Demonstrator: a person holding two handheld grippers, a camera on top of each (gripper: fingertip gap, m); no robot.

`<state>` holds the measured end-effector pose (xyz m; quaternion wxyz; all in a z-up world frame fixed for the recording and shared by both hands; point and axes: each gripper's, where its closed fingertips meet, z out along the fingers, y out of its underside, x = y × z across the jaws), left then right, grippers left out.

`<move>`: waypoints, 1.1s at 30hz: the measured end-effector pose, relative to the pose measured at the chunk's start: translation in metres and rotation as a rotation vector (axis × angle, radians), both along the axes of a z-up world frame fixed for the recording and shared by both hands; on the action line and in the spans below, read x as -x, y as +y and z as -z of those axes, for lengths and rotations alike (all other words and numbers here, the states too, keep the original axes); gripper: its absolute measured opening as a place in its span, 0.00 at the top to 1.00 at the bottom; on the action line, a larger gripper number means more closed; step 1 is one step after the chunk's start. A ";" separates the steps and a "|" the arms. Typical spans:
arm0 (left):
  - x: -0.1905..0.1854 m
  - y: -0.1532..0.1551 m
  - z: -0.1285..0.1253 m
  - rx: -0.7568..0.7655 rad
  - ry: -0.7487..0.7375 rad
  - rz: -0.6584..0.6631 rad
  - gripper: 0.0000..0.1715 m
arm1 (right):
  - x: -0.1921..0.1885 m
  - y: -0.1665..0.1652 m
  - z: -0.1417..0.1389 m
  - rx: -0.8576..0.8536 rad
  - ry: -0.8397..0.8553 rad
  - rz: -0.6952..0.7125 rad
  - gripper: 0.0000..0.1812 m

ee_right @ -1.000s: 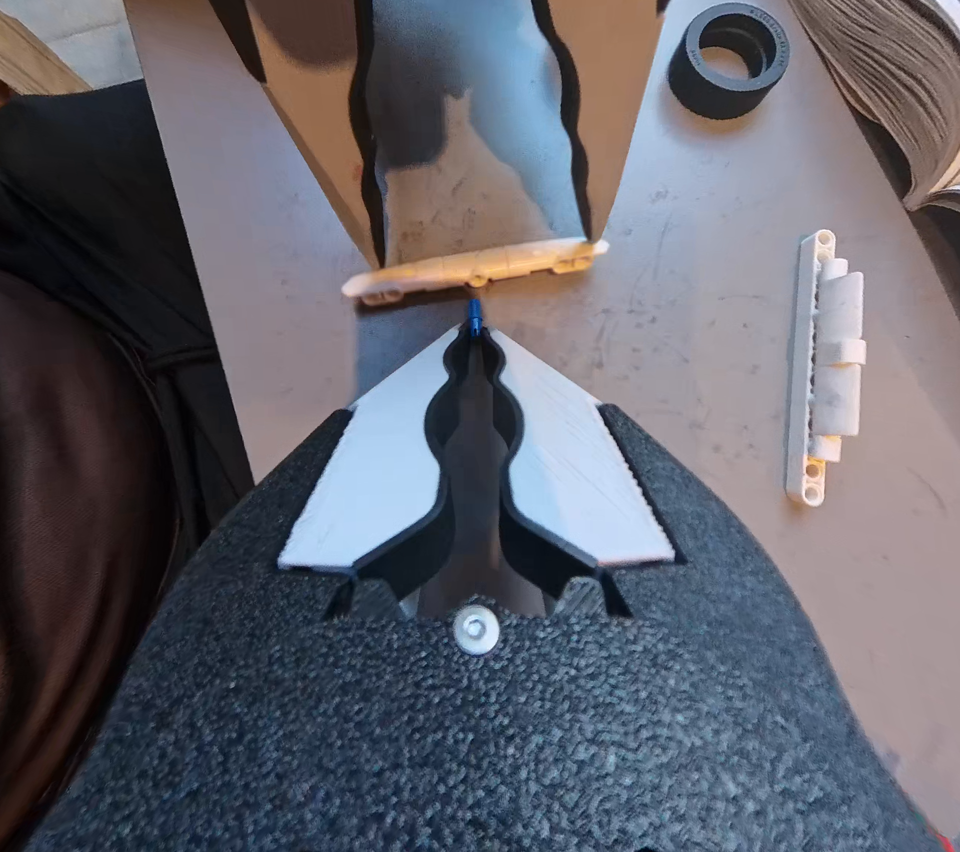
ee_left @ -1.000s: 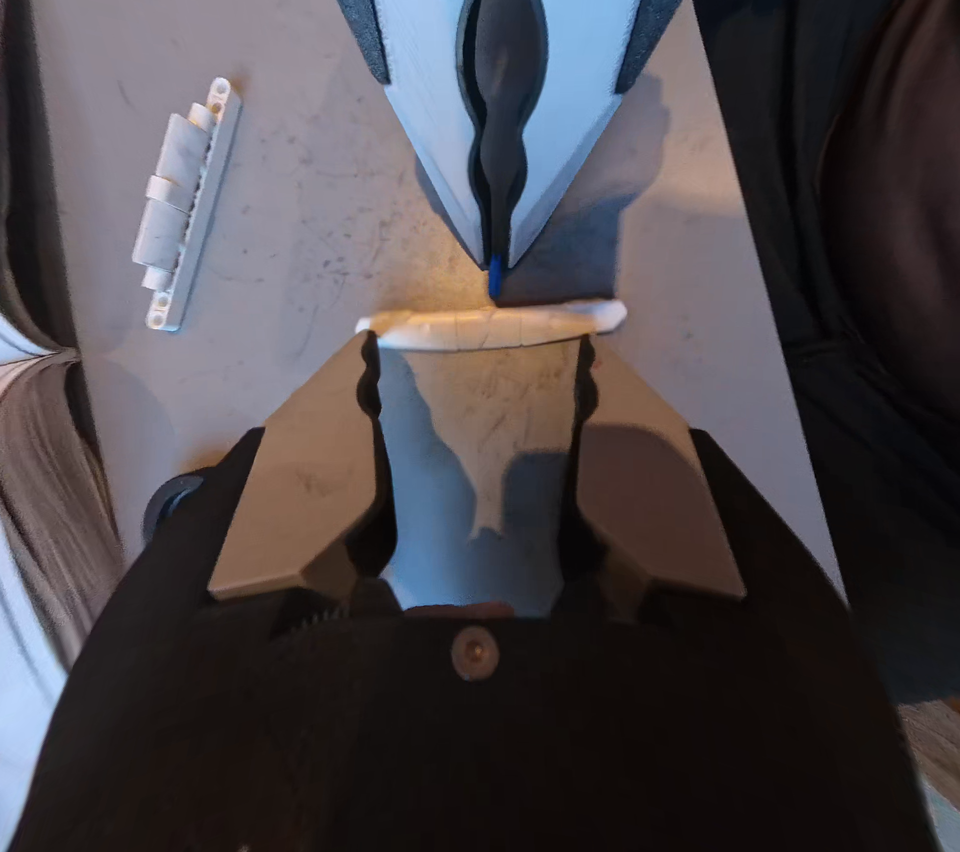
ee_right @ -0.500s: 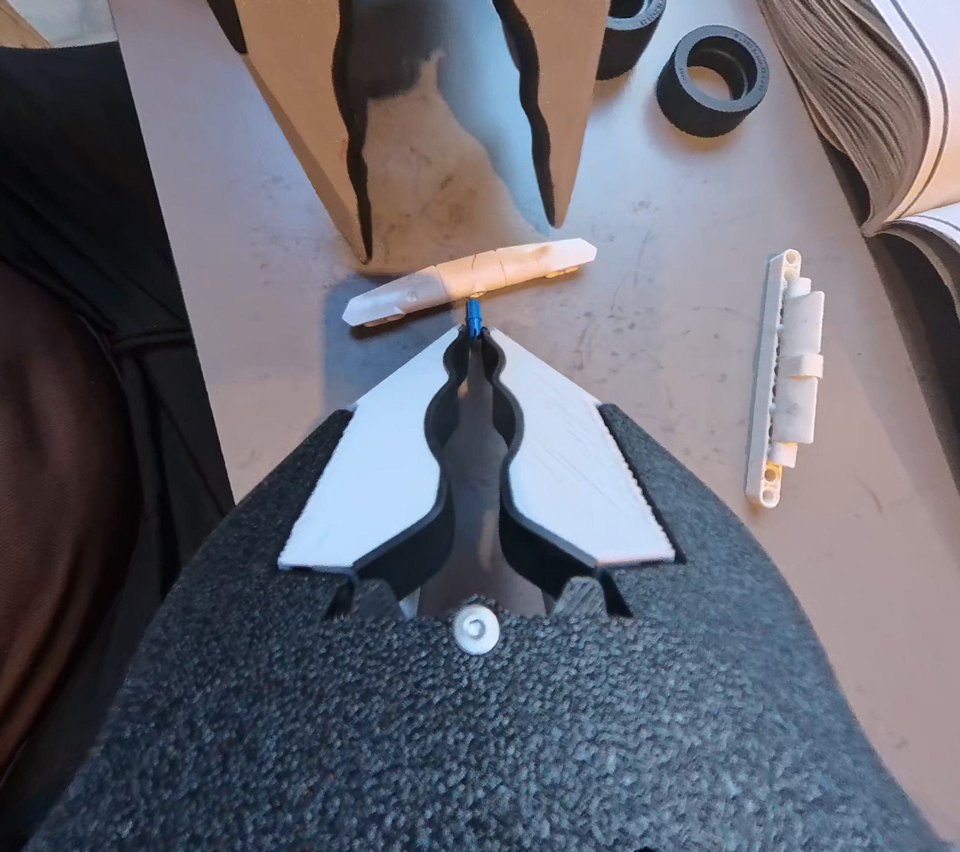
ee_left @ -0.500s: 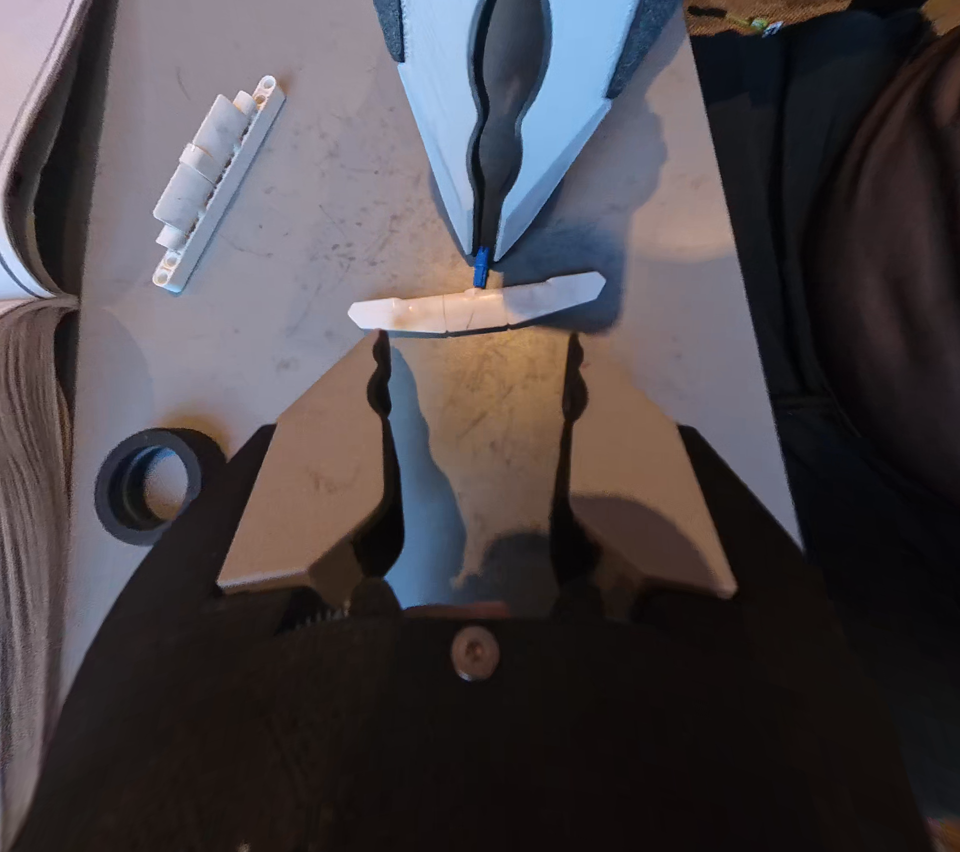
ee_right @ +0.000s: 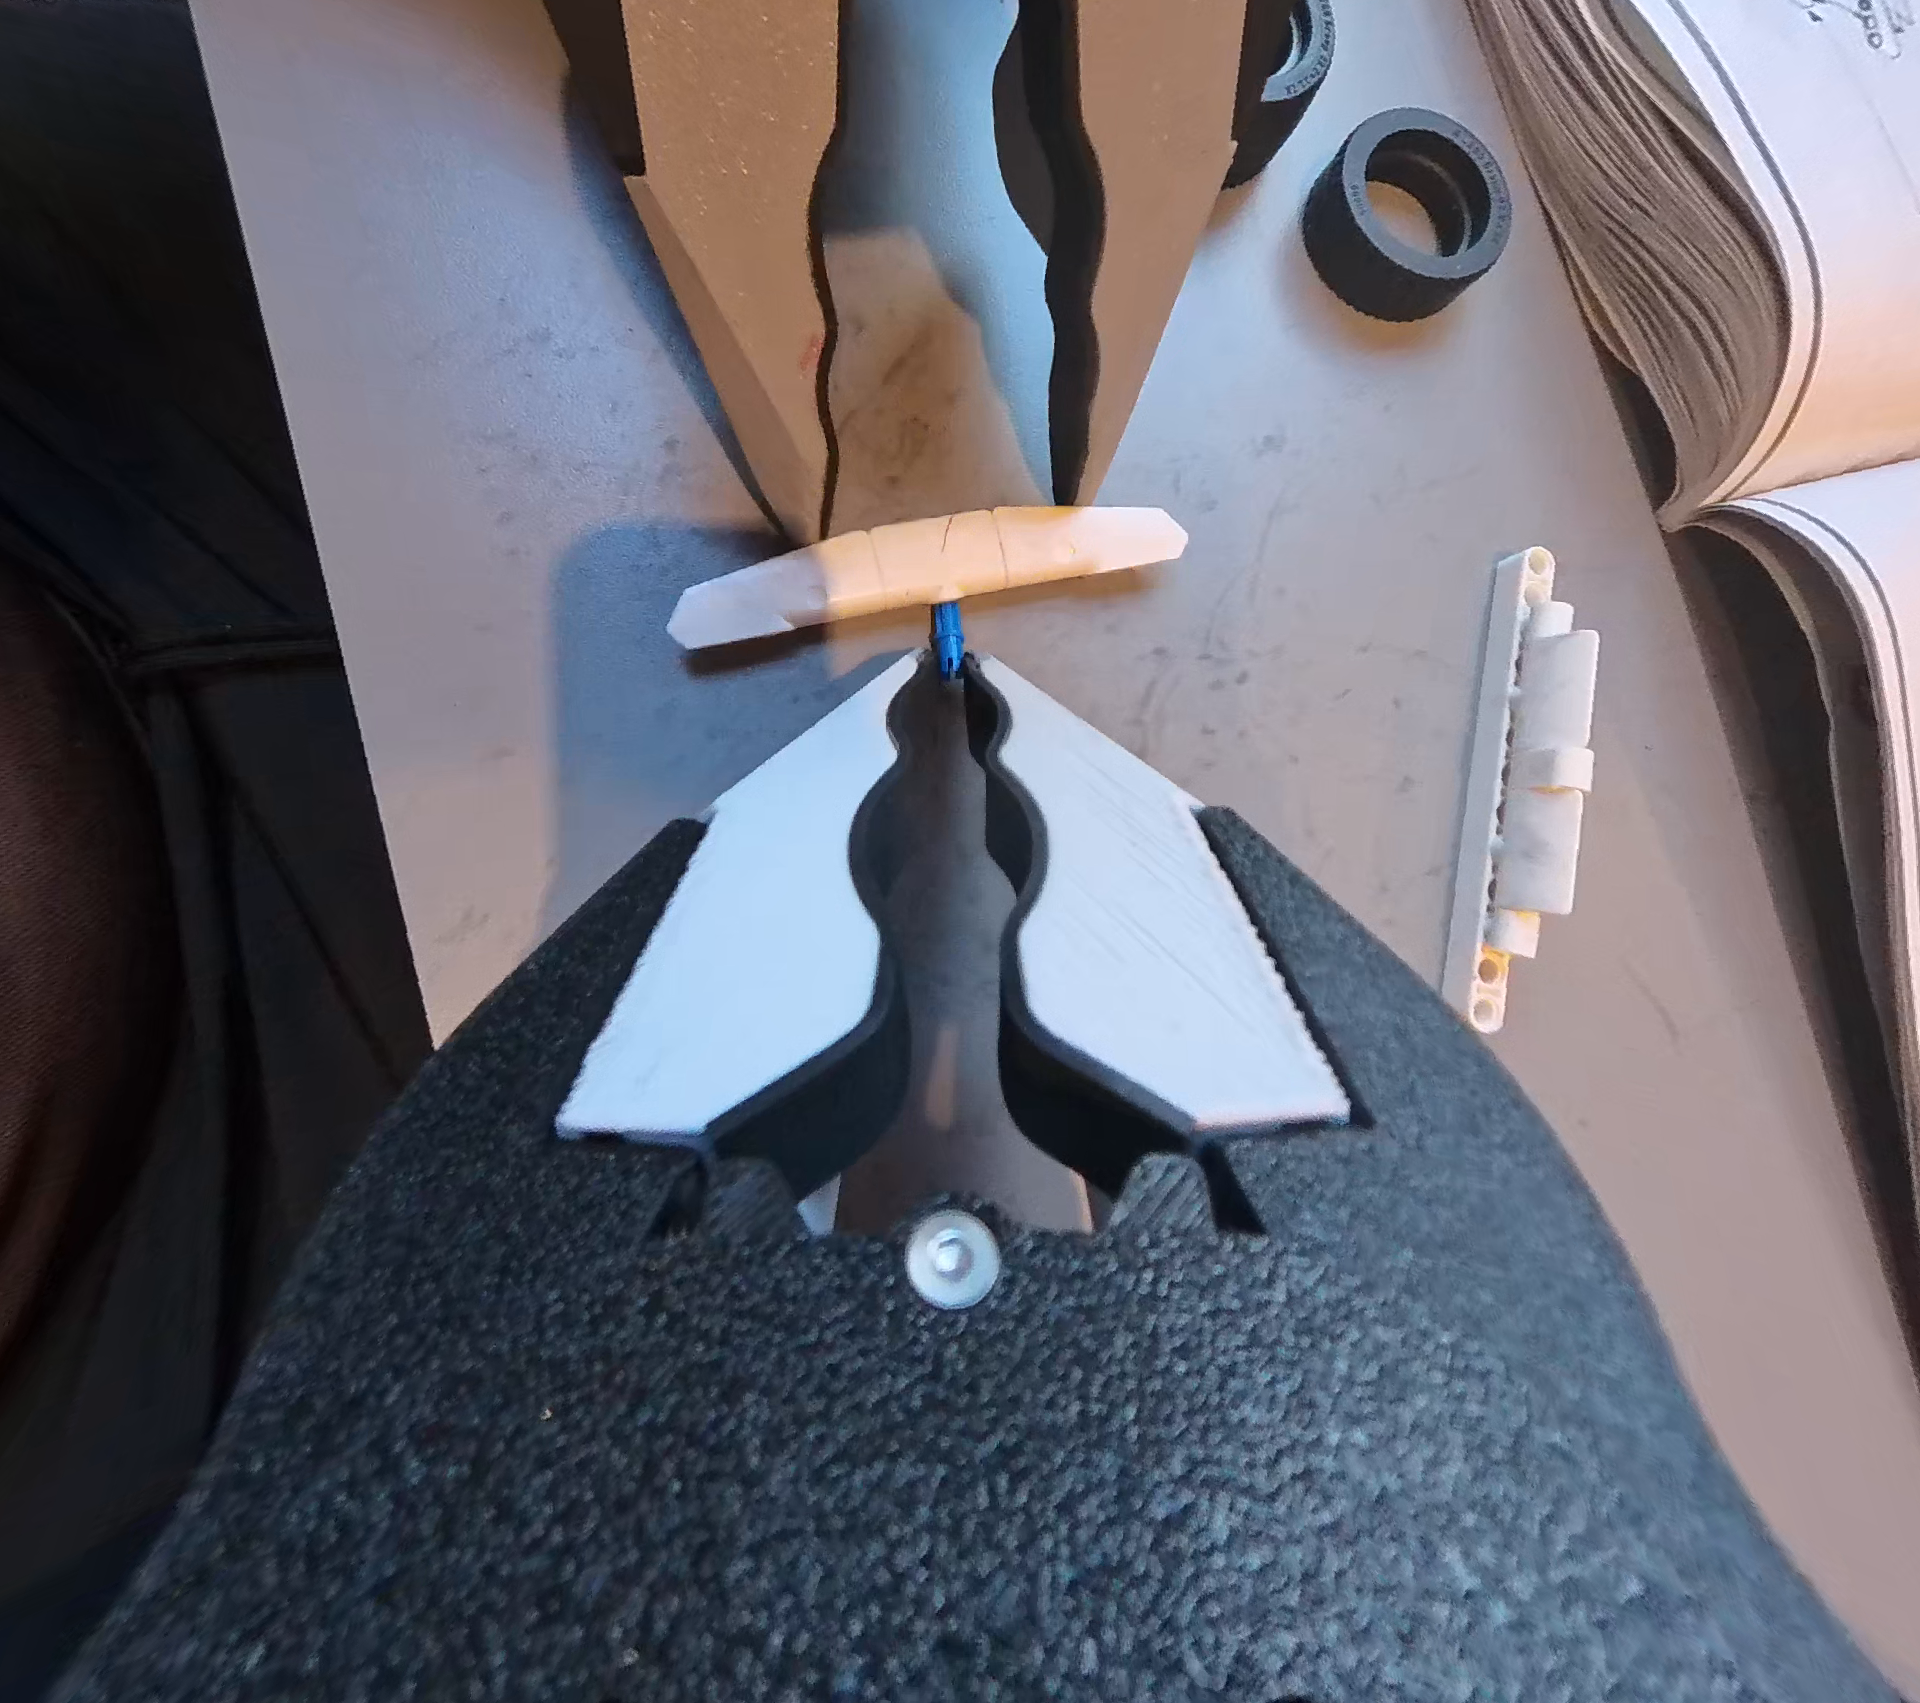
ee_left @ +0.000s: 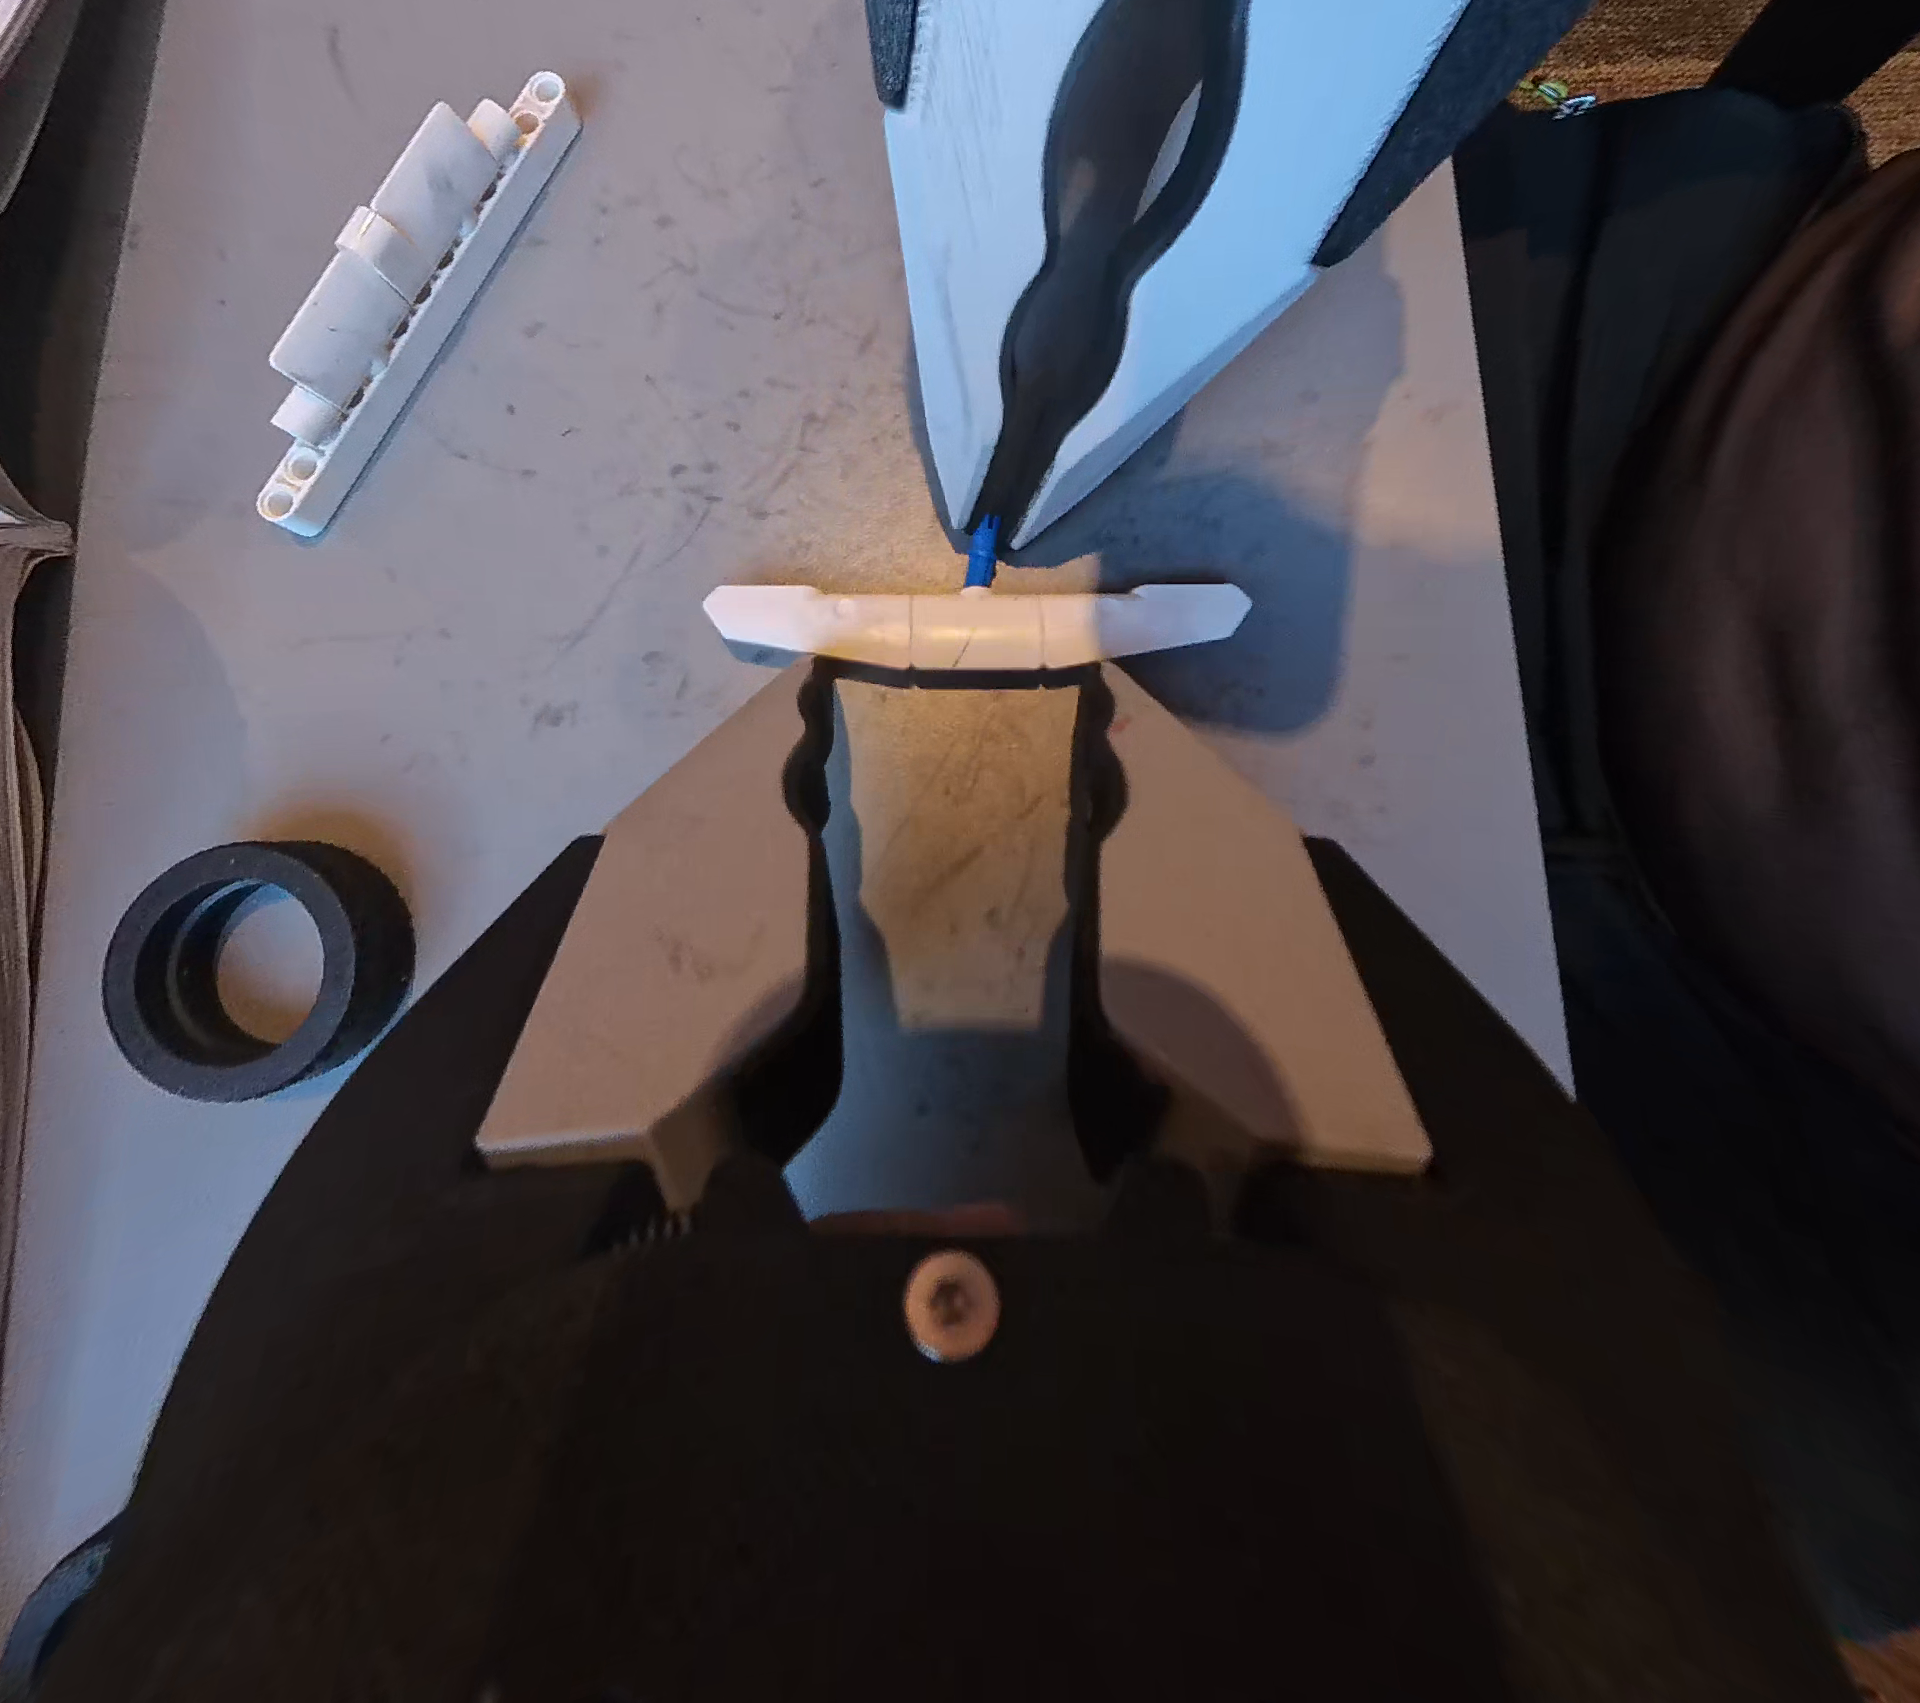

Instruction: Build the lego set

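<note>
Your left tongs (ee_left: 956, 666) stood wide apart, their tan fingertips (ee_left: 805, 677) pressed against the near edge of the white curved lego piece (ee_left: 977, 627), which lay across the gap between them on the grey tabletop (ee_left: 644, 406). That piece was long and slim, bowed slightly, made of several short segments with tapered, pointed ends, and it caught a warm yellowish light at its middle. Just beyond it, your right tongs (ee_left: 987, 523) were pinched narrow on a small blue pin (ee_left: 978, 557), whose free end met the far edge of the white piece near its centre. From the right wrist view the same blue pin (ee_right: 947, 637) stood between the right tongs (ee_right: 948, 666) and the white curved lego piece (ee_right: 930, 575), with the left tongs (ee_right: 940, 510) touching its other side.

Well apart from this, a white lego beam with cylindrical parts fitted along it (ee_left: 416, 303) lay flat on the tabletop. A black rubber tyre (ee_left: 260, 967) lay beside your left tongs, and another partly hidden tyre (ee_right: 1294, 64) sat farther off. An open instruction book (ee_right: 1714, 147) rested at the tabletop's edge.
</note>
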<state>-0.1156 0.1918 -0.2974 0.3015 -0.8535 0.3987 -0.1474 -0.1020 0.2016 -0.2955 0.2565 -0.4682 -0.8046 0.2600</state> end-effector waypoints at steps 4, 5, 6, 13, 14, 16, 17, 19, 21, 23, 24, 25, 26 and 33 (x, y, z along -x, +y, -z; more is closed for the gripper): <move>0.001 -0.001 0.000 0.000 -0.005 0.010 0.74 | 0.000 -0.001 0.000 -0.005 0.017 -0.020 0.98; 0.003 -0.001 0.000 0.002 -0.002 0.010 0.75 | 0.000 -0.001 0.000 -0.010 0.025 -0.026 0.98; 0.006 -0.001 0.000 0.006 0.002 0.001 0.75 | 0.000 -0.001 0.000 -0.010 0.030 -0.028 0.98; 0.011 -0.005 -0.007 -0.007 -0.012 -0.045 0.80 | 0.000 -0.002 0.000 -0.002 0.037 -0.037 0.98; 0.011 -0.004 -0.005 -0.011 0.011 -0.040 0.82 | 0.000 -0.003 0.000 -0.002 0.038 -0.040 0.98; 0.008 -0.002 -0.002 -0.020 0.021 -0.028 0.84 | 0.000 -0.003 0.000 -0.005 0.043 -0.044 0.98; 0.007 -0.001 -0.001 -0.014 0.018 -0.029 0.83 | 0.001 -0.002 0.000 -0.009 0.046 -0.043 0.98; 0.008 0.000 -0.001 0.002 0.002 -0.032 0.83 | 0.001 -0.002 0.000 -0.006 0.050 -0.039 0.98; 0.009 0.001 -0.001 -0.003 0.009 -0.034 0.83 | 0.001 -0.002 0.000 0.001 0.053 -0.039 0.98; 0.007 0.000 -0.004 -0.019 -0.014 -0.029 0.85 | 0.001 -0.002 0.000 0.001 0.057 -0.042 0.98; 0.005 -0.001 -0.007 -0.018 -0.042 -0.030 0.85 | 0.001 -0.002 0.000 0.000 0.058 -0.043 0.98; 0.004 -0.001 -0.008 -0.008 -0.064 -0.036 0.85 | 0.001 -0.002 0.000 -0.001 0.060 -0.045 0.98; 0.003 -0.002 -0.008 0.006 -0.073 -0.043 0.84 | 0.001 -0.002 0.000 -0.001 0.063 -0.049 0.98; 0.001 0.001 -0.001 -0.023 -0.034 -0.057 0.86 | 0.001 -0.001 0.000 0.012 0.067 -0.064 0.98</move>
